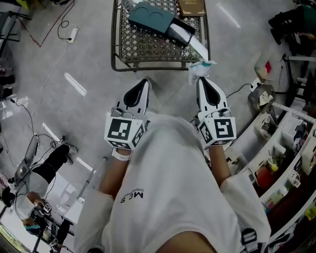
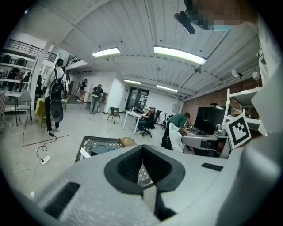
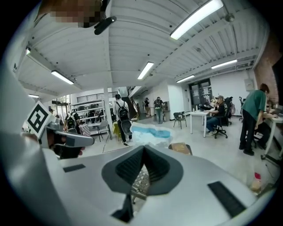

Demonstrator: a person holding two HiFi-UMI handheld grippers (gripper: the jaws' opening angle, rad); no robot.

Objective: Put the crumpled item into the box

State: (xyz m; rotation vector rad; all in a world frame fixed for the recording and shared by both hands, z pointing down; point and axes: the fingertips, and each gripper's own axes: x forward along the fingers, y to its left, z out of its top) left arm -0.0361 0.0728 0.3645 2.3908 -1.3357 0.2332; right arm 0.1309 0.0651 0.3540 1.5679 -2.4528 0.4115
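A wire mesh basket (image 1: 123, 52) stands on the grey floor ahead of me. Inside it lie a teal box (image 1: 150, 17), a brown book (image 1: 191, 7) and a white strip. My right gripper (image 1: 201, 80) is shut on a crumpled white and pale blue item (image 1: 200, 68), which hangs just short of the basket's near right corner. In the right gripper view the crumpled item (image 3: 150, 133) sticks out past the closed jaw tips of the right gripper (image 3: 144, 147). My left gripper (image 1: 144, 81) is shut and holds nothing; its view shows the left gripper (image 2: 142, 148) above the basket (image 2: 95, 145).
Cables and a power strip (image 1: 72, 33) lie on the floor at the left. A workbench with shelves and clutter (image 1: 281, 148) runs along the right. Several people stand or sit at desks (image 2: 148, 118) farther back in the room.
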